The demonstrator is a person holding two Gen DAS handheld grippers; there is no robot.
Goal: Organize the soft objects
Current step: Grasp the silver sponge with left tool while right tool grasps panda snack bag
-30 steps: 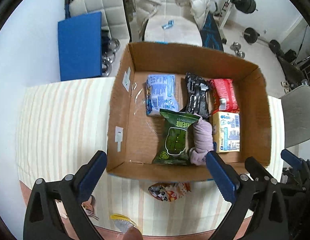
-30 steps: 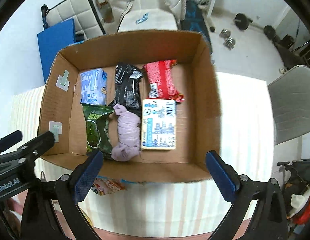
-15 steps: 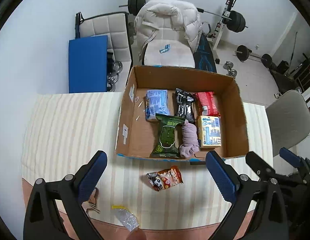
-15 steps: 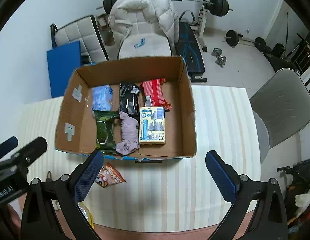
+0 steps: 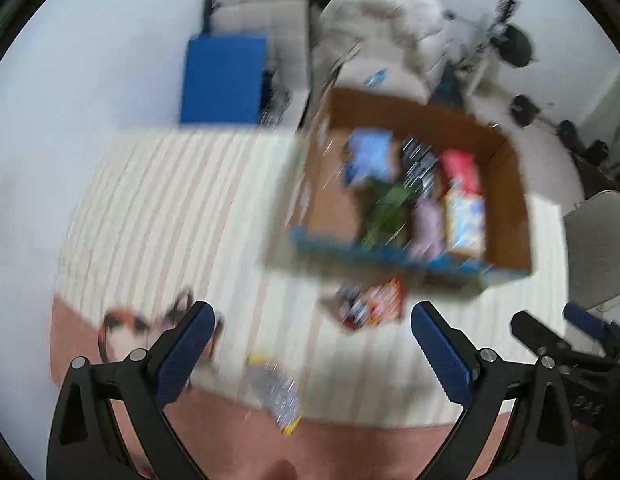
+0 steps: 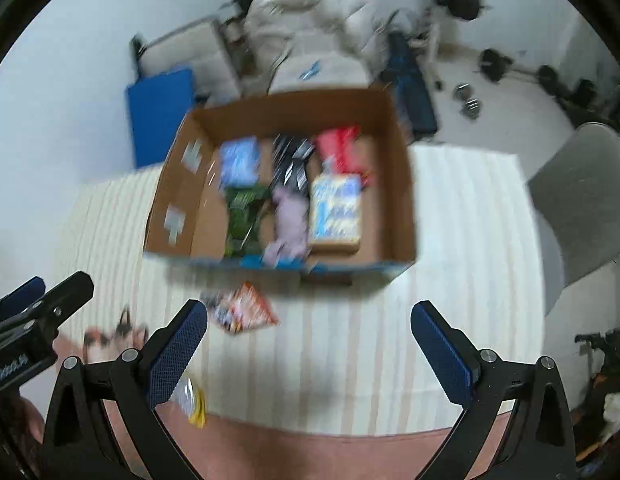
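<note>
Both views are motion-blurred. A cardboard box [image 5: 506,184] [image 6: 402,184] on the striped table holds several soft packs: blue [image 6: 239,160], black [image 6: 291,160], red [image 6: 340,148], green [image 6: 243,216], a lilac cloth roll [image 6: 287,220] and a yellow-blue pack [image 6: 336,208]. An orange snack bag [image 5: 370,304] [image 6: 241,310] lies on the table before the box. A clear packet with yellow [image 5: 275,394] [image 6: 189,396] and a brown-black item [image 5: 125,326] [image 6: 109,334] lie at the near edge. My left gripper [image 5: 312,354] and right gripper [image 6: 310,354] hang open and empty above the near edge.
The striped tablecloth [image 6: 470,240] spreads right of the box. Behind the table stand a blue panel [image 5: 223,80], a chair with a white padded jacket [image 5: 390,20] and gym weights [image 6: 498,66]. A grey chair [image 6: 582,196] sits at the right.
Both grippers have pulled back and up from the box, so it looks smaller and farther. The snack bag and near-edge items have come into view. The jaws stay open.
</note>
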